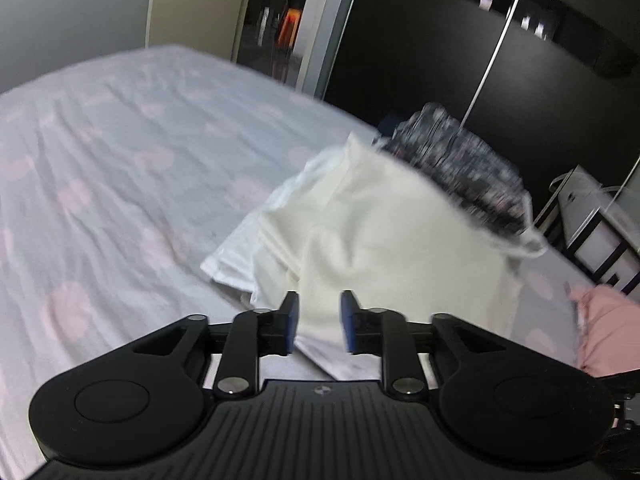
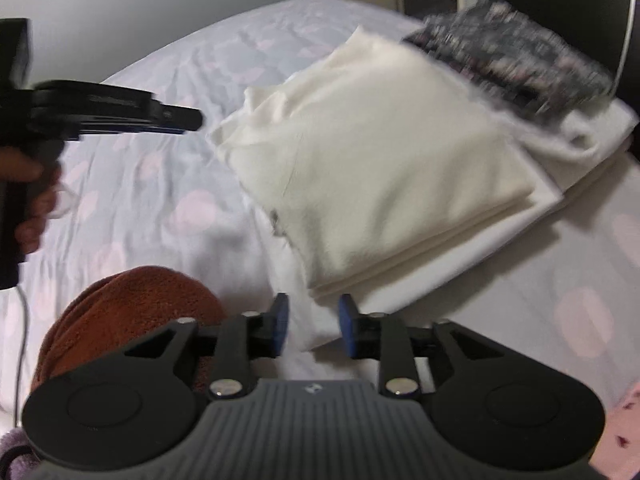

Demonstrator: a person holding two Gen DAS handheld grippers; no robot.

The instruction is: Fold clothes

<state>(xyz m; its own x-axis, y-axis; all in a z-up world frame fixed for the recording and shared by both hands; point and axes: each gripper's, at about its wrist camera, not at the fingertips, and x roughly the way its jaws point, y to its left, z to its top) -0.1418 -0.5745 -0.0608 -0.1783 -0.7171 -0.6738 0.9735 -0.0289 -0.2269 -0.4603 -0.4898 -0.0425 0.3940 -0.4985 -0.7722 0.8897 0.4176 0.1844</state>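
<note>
Both views show a bed (image 1: pixel 120 168) with a pale sheet printed with pink spots.

**Claws.** The left claw (image 1: pixel 319 322) stands part open with a clear gap between its blue pads; cream cloth shows through the gap, but nothing is pinched. The right claw (image 2: pixel 313 326) is likewise part open and holds nothing. In the right wrist view the left claw (image 2: pixel 182 120) appears side-on at 9 o'clock, held by a hand (image 2: pixel 34 196); its opening cannot be read from that angle.

**Clothes.** A cream garment (image 2: pixel 380 168) lies folded flat on top of a stack of white folded pieces (image 2: pixel 440 264), at 12 to 1 o'clock of the right claw. A dark patterned garment (image 2: pixel 516 60) rests at the stack's far end, at 1 o'clock; blur hides whether it is folded. A rust-brown fleecy item (image 2: pixel 128 312) lies bunched at 9 o'clock, close to the right claw. A pink item (image 1: pixel 608 328) sits at 3 o'clock in the left wrist view.

**Progress (judgement).** The cream and white pieces already lie folded. The rust-brown item looks unfolded, so work probably remains.
</note>
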